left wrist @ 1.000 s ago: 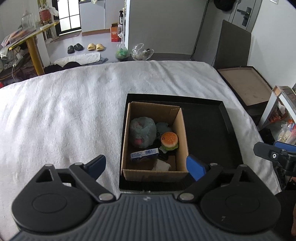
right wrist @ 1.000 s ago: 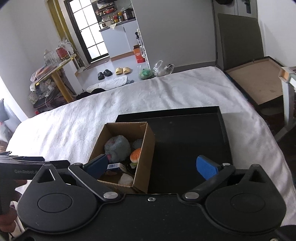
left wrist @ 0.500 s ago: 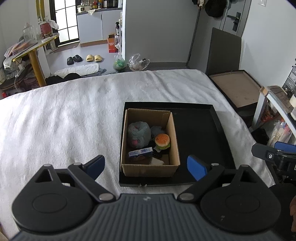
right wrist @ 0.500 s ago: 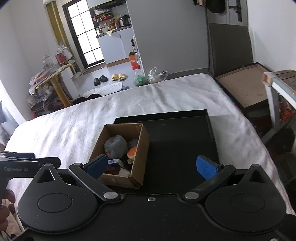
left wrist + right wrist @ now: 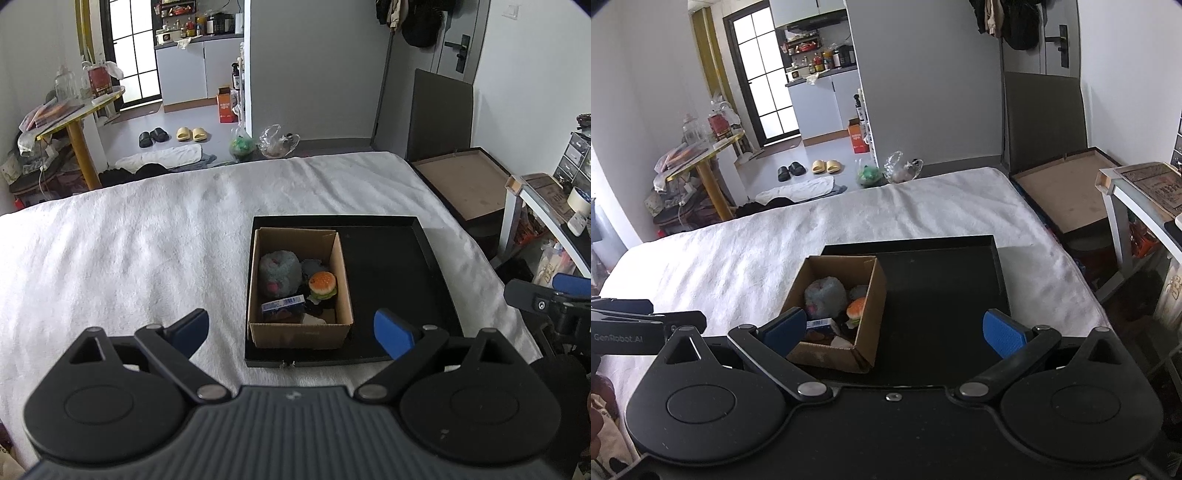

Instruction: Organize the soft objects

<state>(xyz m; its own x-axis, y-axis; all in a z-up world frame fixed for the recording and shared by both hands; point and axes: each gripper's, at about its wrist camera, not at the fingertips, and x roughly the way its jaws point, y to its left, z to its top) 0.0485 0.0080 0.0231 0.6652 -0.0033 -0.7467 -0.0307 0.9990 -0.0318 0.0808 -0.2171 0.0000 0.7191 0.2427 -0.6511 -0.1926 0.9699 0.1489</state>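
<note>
a cardboard box (image 5: 300,288) is placed in the left part of a black tray (image 5: 391,280), and the tray is laid on a bed covered with a white blanket (image 5: 129,251). inside the box a grey-blue plush toy (image 5: 279,272) is seen at the left, and a small burger toy (image 5: 322,285) is just beside it at the right. a blue and white packet (image 5: 283,305) lies in front of the plush toy, touching it. a pale object at the near wall of the box cannot be identified. the right part of the tray is bare.

the left gripper (image 5: 291,330) is held above the near edge of the bed, its blue fingertips (image 5: 391,334) are spread wide and nothing is held between them. the right gripper (image 5: 897,328) is held with its jaws wide apart as well, and nothing is grasped. in the right wrist view its left blue pad (image 5: 785,329) is seen in front of the near left corner of the box; whether it touches the cardboard cannot be told.

in the left wrist view the right gripper appears at the right edge, well apart from the tray.
</note>
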